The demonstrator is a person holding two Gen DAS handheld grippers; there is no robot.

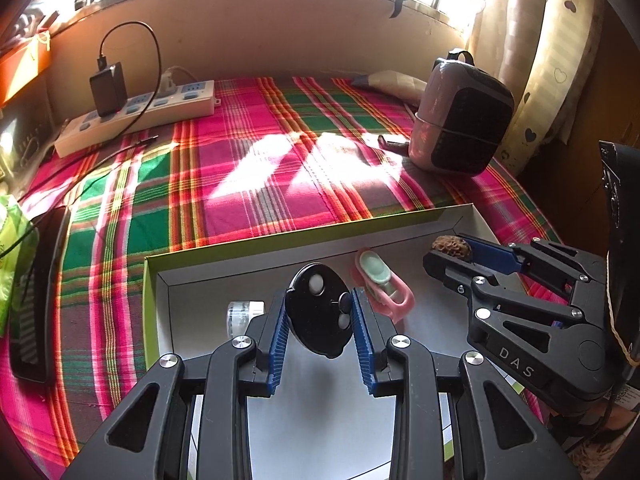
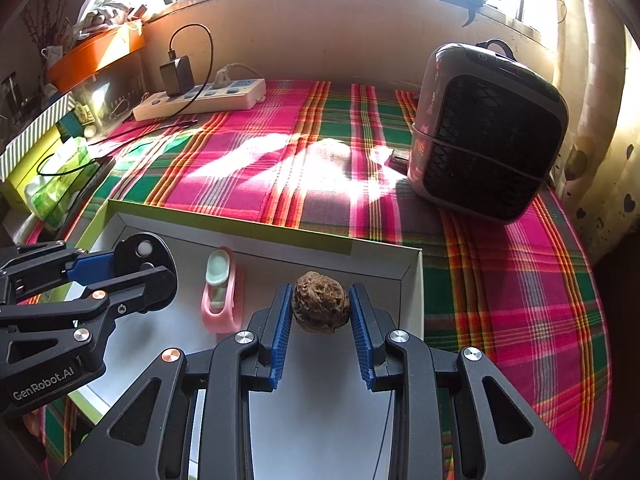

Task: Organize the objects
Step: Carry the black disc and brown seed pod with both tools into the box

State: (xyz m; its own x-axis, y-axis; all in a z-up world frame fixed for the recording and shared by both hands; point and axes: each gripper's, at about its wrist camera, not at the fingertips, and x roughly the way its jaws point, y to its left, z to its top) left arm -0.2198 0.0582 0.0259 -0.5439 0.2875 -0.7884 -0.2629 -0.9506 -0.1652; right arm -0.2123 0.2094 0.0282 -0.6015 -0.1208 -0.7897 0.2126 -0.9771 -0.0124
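My left gripper (image 1: pixel 319 312) is shut on a black oval disc (image 1: pixel 316 308) with white round buttons, held over a shallow white box (image 1: pixel 192 292) with green outer walls. Over the same box's right part, my right gripper (image 2: pixel 320 308) is shut on a brown wrinkled nut (image 2: pixel 321 307). Each gripper shows in the other's view: the right gripper (image 1: pixel 452 250) with the nut (image 1: pixel 452 246), the left gripper (image 2: pixel 140 264) with the disc (image 2: pixel 142 256). Inside the box lie a pink and pale green holder (image 1: pixel 380 284) (image 2: pixel 222 292) and a small clear cap (image 1: pixel 242 314).
The box rests on a pink and green plaid cloth (image 1: pixel 260 168). A pink and black fan heater (image 2: pixel 488 132) stands at the back right. A white power strip (image 1: pixel 136 116) with a black charger (image 1: pixel 107 88) lies at the back left. A green tissue pack (image 2: pixel 60 184) sits left.
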